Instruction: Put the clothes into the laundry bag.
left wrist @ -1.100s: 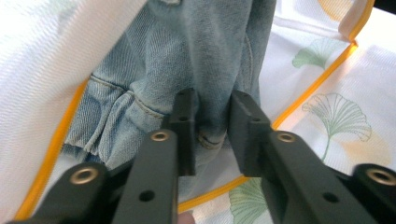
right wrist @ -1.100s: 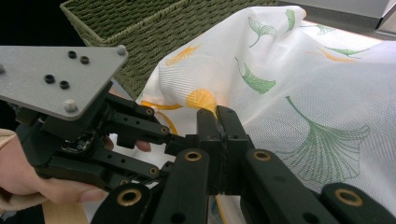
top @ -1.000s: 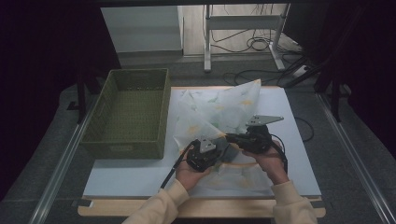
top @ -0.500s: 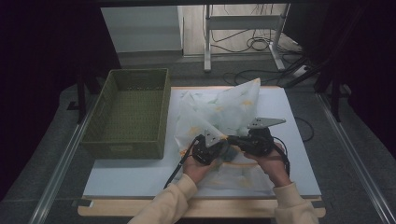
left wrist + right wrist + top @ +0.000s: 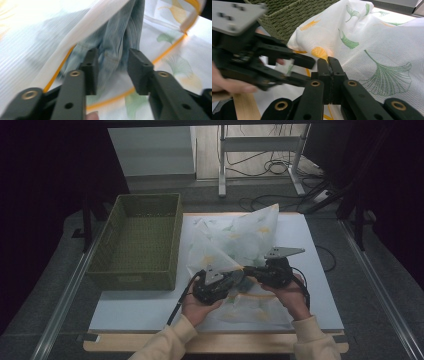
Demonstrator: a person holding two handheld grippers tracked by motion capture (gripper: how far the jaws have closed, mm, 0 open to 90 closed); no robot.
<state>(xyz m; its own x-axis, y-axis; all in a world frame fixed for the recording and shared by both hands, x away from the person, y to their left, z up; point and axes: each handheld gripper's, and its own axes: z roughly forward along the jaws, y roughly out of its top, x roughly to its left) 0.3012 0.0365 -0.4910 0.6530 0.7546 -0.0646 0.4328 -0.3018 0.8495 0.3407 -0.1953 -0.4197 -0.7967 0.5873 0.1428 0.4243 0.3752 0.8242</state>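
Denim (image 5: 117, 47) between parted left fingers (image 5: 140, 71)

In the left gripper view, the pale blue denim garment (image 5: 117, 37) sits inside the white mesh bag with green and yellow leaf prints (image 5: 37, 30); its upper part is covered by the bag's fabric, and its shape cannot be told. The bag's cloth is blurred at top left. In the right gripper view, the left claw (image 5: 297, 63) is smeared by motion, and the woven olive-green basket (image 5: 287, 15) is cut off by the top edge. In the high view, the person's cream sleeves (image 5: 165, 345) run off the bottom edge.
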